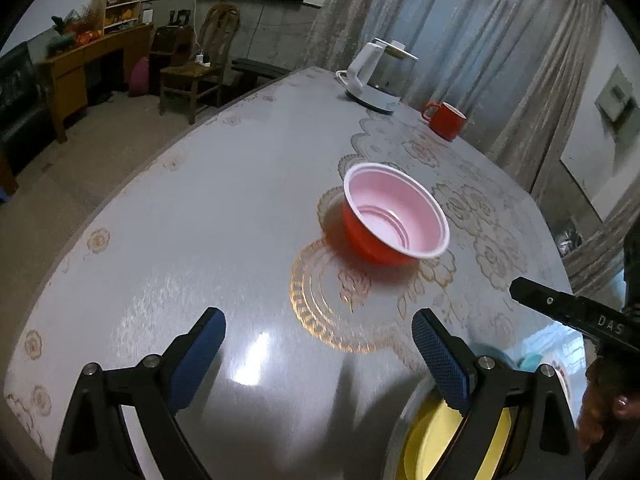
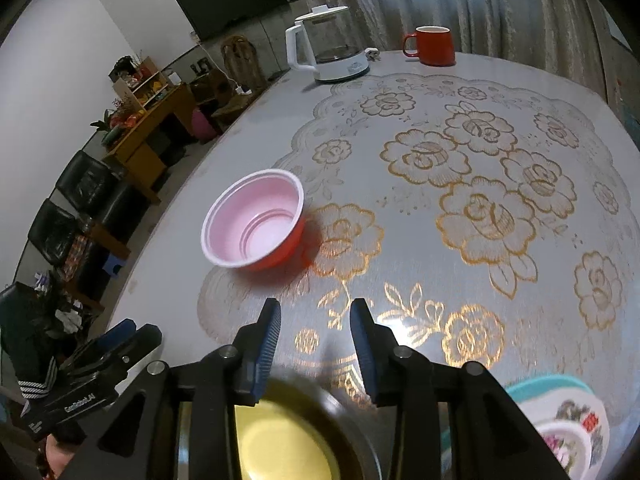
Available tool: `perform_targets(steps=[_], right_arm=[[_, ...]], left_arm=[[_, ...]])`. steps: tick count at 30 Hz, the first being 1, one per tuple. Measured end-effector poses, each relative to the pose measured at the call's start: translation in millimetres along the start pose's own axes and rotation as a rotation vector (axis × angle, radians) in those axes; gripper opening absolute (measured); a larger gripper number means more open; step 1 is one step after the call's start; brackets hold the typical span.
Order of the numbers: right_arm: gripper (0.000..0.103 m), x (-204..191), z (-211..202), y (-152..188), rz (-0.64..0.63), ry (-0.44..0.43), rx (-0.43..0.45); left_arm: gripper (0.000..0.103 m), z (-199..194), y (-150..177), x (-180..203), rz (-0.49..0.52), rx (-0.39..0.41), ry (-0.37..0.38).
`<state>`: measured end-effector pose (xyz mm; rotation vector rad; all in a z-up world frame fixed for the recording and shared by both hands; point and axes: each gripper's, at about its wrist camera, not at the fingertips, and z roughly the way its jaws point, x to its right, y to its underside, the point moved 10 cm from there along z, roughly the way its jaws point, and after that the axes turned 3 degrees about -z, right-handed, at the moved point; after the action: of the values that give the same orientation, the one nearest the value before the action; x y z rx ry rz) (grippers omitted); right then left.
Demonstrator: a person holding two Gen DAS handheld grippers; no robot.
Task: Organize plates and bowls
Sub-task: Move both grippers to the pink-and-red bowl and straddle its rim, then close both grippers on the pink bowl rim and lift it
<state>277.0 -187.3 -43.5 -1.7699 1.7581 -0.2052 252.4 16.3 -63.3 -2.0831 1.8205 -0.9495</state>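
Bowl [image 1: 395,216] is sitting upright on the desk [image 1: 224,200], ahead of both grippers, left gripper [image 1: 318,344] gaping wide and empty, right gripper [image 2: 315,344] standing narrowly apart, empty, seemingly nearer, over the yellow plate [image 2: 280,448].

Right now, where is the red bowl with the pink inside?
The red bowl stands upright and alone mid-table on the floral cloth, ahead of both hand-held grippers; the kettle and red mug are at the far edge, and the yellow plate is nearest.

yellow plate [image 2: 280,452] blurred, half hidden behind right gripper [image 2: 316,344]; floral plates [image 2: 576,420] cut off by edge.
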Motion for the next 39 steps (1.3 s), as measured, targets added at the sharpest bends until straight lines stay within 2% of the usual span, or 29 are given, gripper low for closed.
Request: perform_targets(steps=[9, 21, 23, 26, 28, 31, 35, 39], right_arm=[[0.036, -0.5, 32.6, -32.4, 0.065, -0.089, -0.028], [0.036, 0.7, 66.4, -47.8, 0.115, -0.099, -0.079], [0.036, -0.9, 71.4, -49.9, 0.121, -0.107, -0.083], [0.036, -2.8, 81.8, -53.8, 0.121, -0.110, -0.095], [0.033, -2.7, 87.6, -53.9, 0.127, -0.112, -0.104], [0.029, -3.3, 94.5, -52.8, 0.125, -0.131, -0.114], [0.022, -3.2, 96.9, -51.4, 0.130, -0.156, -0.112], [0.013, -4.4, 96.5, -49.9, 0.102, -0.148, -0.100]], left_arm=[[0.095, 19.3, -35.4, 13.9, 0.032, 0.025, -0.004], [0.093, 56.0, -53.8, 17.6, 0.037, -0.016, -0.017], [0.089, 62.1, -55.4, 19.1, 0.031, -0.025, -0.008], [0.077, 71.9, -55.0, 23.2, 0.044, -0.043, 0.001], [0.061, 79.1, -52.9, 26.6, 0.065, -0.059, 0.006], [0.047, 86.7, -49.6, 30.6, 0.082, -0.077, 0.017], [0.040, 93.6, -45.1, 38.1, 0.109, -0.093, 0.037], [0.026, 92.6, -41.3, 45.0, 0.157, -0.083, 0.035]])
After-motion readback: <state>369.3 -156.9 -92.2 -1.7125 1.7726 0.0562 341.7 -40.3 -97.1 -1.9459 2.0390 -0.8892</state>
